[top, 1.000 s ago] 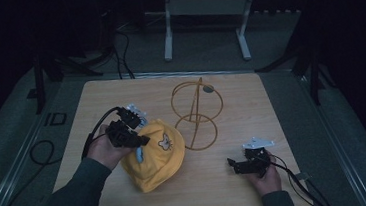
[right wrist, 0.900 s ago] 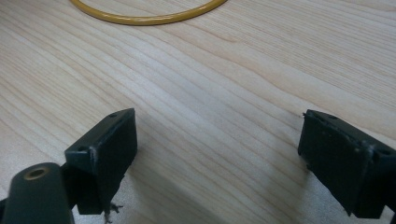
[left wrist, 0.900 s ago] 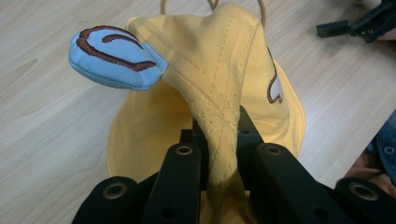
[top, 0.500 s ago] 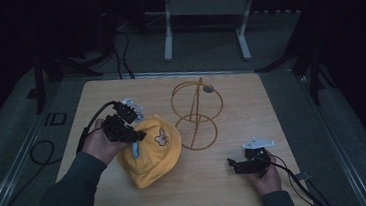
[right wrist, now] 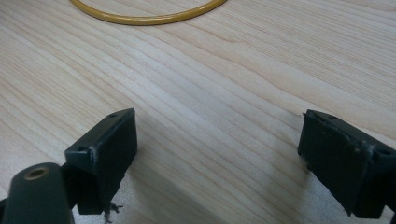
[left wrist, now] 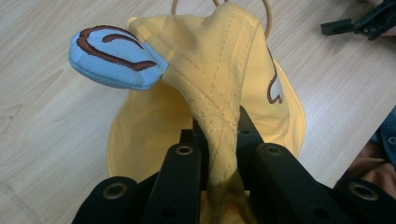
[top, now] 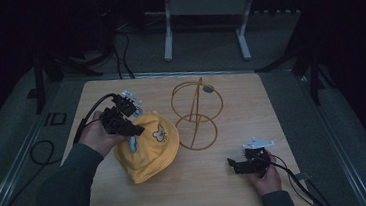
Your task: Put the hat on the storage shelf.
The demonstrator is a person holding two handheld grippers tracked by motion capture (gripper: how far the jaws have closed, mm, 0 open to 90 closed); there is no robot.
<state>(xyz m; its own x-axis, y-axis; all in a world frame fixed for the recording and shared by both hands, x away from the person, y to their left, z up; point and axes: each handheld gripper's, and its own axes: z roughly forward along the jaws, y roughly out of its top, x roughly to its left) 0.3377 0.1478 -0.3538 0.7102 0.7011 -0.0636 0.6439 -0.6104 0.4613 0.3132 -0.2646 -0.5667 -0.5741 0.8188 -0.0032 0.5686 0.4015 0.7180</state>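
Observation:
A yellow bucket hat [top: 147, 149] with a small animal patch and a light-blue ear [left wrist: 109, 60] lies left of centre on the wooden table [top: 199, 192]. My left gripper [top: 132, 130] is shut on a pinched fold of the yellow hat [left wrist: 224, 107], lifting that side off the wood. Just right of the hat stands a yellow wire stand [top: 197, 112] made of two rings on a post. My right gripper [top: 234, 164] rests low near the table's front right, open, with bare wood between its fingers [right wrist: 109, 149]. The wire stand's base ring [right wrist: 149, 14] lies ahead of it.
A white metal frame [top: 204, 26] stands on the floor beyond the table's far edge. Black cables [top: 44, 150] trail off the left side, and another cable [top: 304, 188] runs from the right gripper toward the front right corner.
My left gripper has drawn the hat's pinched side up and toward the far left; the hat has shifted slightly with it. The right gripper has stayed put.

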